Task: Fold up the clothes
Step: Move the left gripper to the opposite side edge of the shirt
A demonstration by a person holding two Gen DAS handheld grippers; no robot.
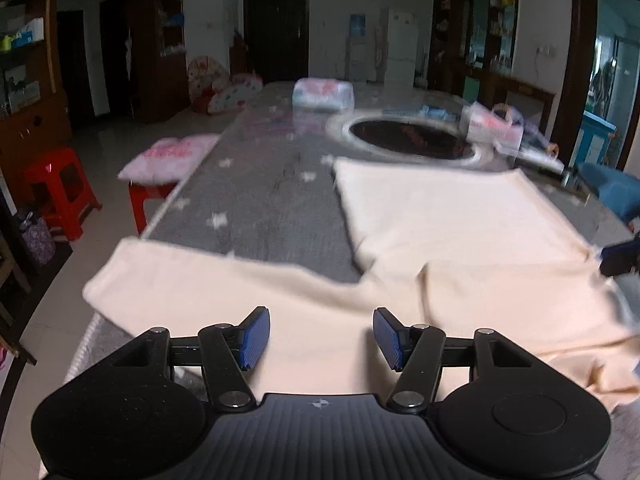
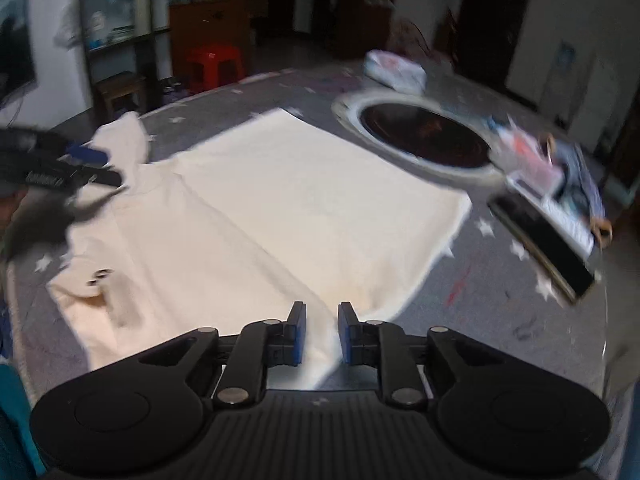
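A cream garment [image 1: 440,216] lies spread on the grey star-patterned desk [image 1: 260,184], one sleeve reaching toward the desk's left edge. The left gripper [image 1: 321,338] hovers over the near fabric with its jaws wide and holding nothing. The right gripper [image 2: 322,334] has jaws narrow but parted, with cloth seen between them; whether they pinch it I cannot tell.

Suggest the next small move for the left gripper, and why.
Probably lower the left gripper and close it on the cream garment: its jaws stand open over the near edge, gripping nothing, and the sleeve lies spread, unfolded.
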